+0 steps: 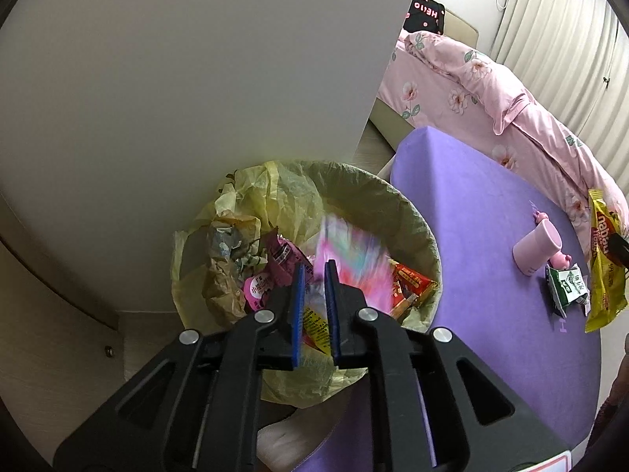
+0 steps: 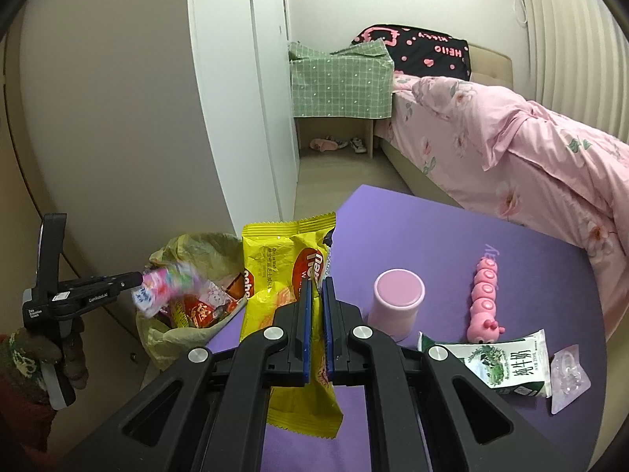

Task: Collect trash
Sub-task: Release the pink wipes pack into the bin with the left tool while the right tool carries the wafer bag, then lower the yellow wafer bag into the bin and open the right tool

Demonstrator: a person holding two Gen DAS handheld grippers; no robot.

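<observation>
**Wrapper over bin, yellow packet gripped**

Left gripper (image 1: 314,271) parted over yellow-lined trash bin (image 1: 416,212); blurred pink multicolour wrapper (image 1: 350,259) just beyond its tips. Right gripper (image 2: 317,287) clamps yellow crinkled snack packet (image 2: 275,259) above purple table (image 2: 491,244).

Bin (image 2: 157,338) left of table (image 2: 452,236), cup (image 2: 397,303) and carton (image 2: 507,365) on table
</observation>
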